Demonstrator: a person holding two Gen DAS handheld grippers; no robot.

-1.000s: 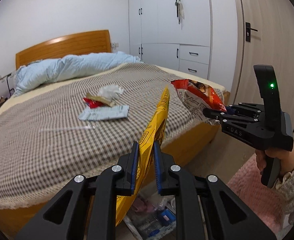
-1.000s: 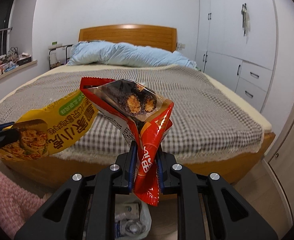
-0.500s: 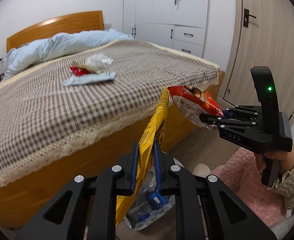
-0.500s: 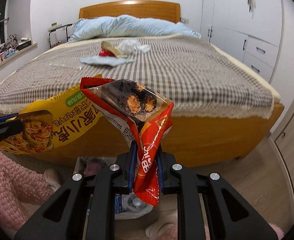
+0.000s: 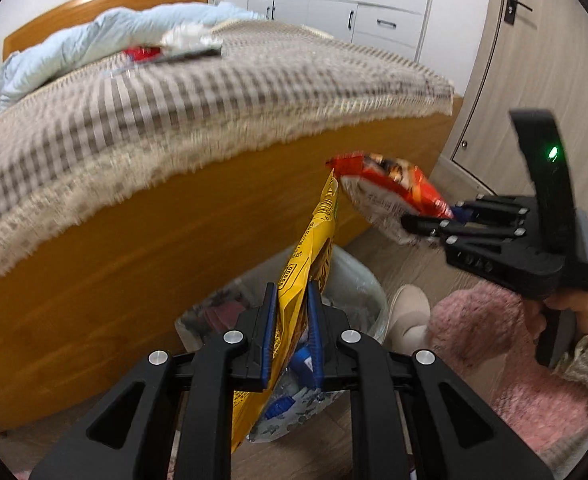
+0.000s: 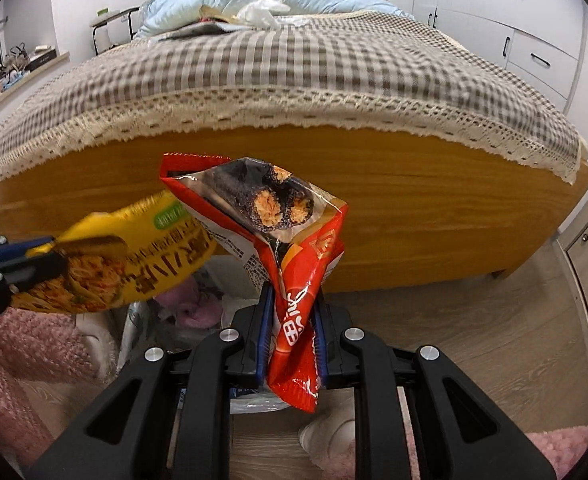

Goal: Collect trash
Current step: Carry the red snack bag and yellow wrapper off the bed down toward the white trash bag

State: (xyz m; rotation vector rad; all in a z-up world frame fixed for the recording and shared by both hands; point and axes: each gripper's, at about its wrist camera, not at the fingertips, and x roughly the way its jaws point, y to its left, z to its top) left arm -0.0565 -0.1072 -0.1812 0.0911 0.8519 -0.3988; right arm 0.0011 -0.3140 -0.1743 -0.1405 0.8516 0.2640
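Pinching a crinkled yellow snack packet point(image 5: 313, 256) in my left gripper point(image 5: 290, 332) and a red plastic snack bag point(image 6: 294, 280) in my right gripper point(image 6: 292, 332), both over a plastic-lined trash bin point(image 5: 357, 284) beside the wooden bed frame point(image 6: 413, 208).

Bright, even room light, soft and white, no hard shadows. Strong fisheye bend: dark round corners, curved bed point(image 5: 198, 216) edge and bent door point(image 5: 533, 60). Smeared by motion on the blanket point(image 6: 294, 68) checks and lace in both views. Sharp and clear up close on each gripper point(image 5: 290, 320). Small shiny glare on the red bag point(image 6: 262, 196). Tiny green light point(image 5: 551, 154) glowing.
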